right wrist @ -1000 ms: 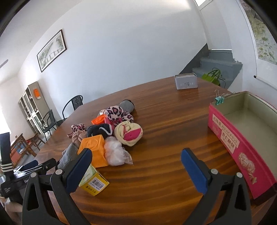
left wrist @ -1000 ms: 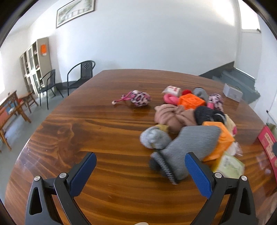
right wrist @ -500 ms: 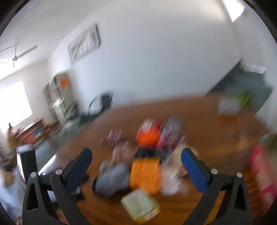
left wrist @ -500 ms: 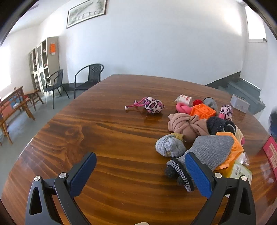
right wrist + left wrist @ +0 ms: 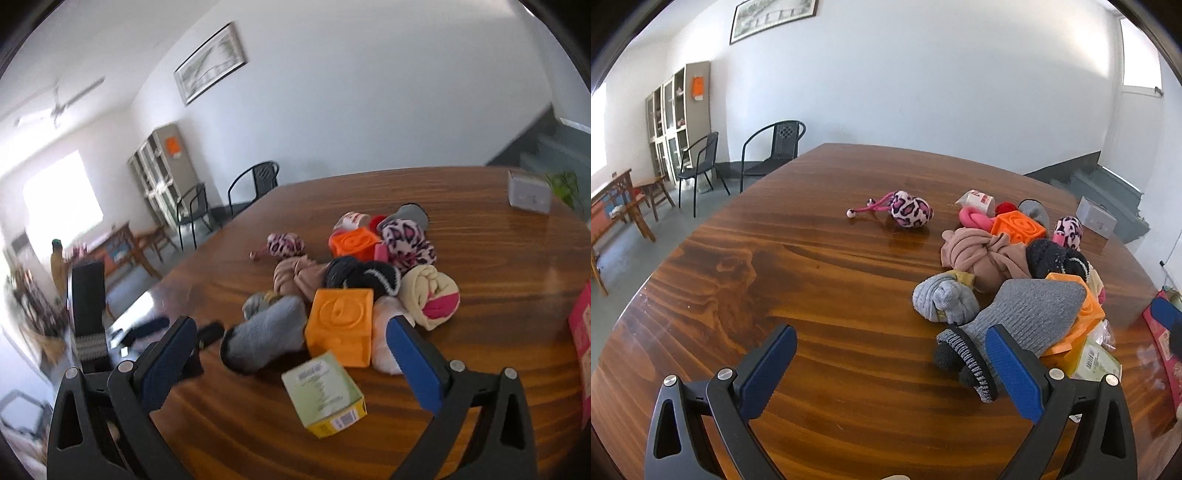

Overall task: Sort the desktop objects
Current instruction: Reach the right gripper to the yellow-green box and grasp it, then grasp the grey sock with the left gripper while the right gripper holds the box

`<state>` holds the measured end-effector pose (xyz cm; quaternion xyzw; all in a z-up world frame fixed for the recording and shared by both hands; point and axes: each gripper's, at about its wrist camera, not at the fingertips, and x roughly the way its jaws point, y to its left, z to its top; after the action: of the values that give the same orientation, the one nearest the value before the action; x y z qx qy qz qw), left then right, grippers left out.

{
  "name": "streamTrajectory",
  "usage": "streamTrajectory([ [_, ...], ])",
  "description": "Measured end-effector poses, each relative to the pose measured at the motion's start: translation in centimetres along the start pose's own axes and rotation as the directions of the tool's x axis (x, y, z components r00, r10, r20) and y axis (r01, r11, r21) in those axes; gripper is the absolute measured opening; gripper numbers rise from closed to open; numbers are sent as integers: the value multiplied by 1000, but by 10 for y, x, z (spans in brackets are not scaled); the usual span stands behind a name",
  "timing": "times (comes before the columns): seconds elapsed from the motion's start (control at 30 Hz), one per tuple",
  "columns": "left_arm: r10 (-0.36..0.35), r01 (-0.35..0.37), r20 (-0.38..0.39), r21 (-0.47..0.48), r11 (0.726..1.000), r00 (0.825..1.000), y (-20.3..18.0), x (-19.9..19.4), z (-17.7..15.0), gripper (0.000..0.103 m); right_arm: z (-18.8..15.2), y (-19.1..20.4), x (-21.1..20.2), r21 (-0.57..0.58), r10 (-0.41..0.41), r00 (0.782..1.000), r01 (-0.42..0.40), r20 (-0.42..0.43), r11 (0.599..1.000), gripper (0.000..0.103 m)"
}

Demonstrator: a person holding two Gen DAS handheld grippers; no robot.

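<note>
Two grippers are hovering over the wooden table (image 5: pixel 820 280), both empty with fingers spread wide: the left gripper (image 5: pixel 890 362) beside the pile, the right gripper (image 5: pixel 291 354) facing it. Nearest is lying the green-and-yellow carton (image 5: pixel 325 393), probably light and stiff, best pinched across its flat sides. Just behind, the grey knit sock (image 5: pixel 1027 321) is draping over an orange block (image 5: pixel 341 325); it looks soft, so pinch its bunched cuff. Farther off, apart from the pile, the leopard-print toy (image 5: pixel 910 213) is sitting alone.

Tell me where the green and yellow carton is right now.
In the right wrist view the green and yellow carton lies on the table at the pile's near edge, just in front of the big orange cube, between the open right gripper's fingers.
</note>
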<state>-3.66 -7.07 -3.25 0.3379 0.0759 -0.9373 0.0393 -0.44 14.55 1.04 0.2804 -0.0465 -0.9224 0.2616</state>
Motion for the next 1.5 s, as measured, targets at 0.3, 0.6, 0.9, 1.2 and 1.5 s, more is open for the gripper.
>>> streamTrajectory([
  [0.3,14,-14,-1,-3,1000,1000,1,2,-1,103,-16,2,0,-70,-22,999,19,-50,997,103],
  [0.6,0,0,-17,-11,1000,1000,3,3,-1,103,-30,-4,25,-91,-76,985,62,-157,994,100],
  [0.9,-38,38,-34,-4,999,999,-1,3,-3,103,-45,-16,58,-73,-92,942,72,-322,995,52],
  [1.2,-172,173,-23,43,984,985,-16,-6,-6,103,-36,-35,30,3,-100,973,103,-206,995,51],
  [1.5,-311,320,-88,395,861,946,-78,-13,-15,103,-26,-65,-15,163,-194,977,205,-84,965,51],
])
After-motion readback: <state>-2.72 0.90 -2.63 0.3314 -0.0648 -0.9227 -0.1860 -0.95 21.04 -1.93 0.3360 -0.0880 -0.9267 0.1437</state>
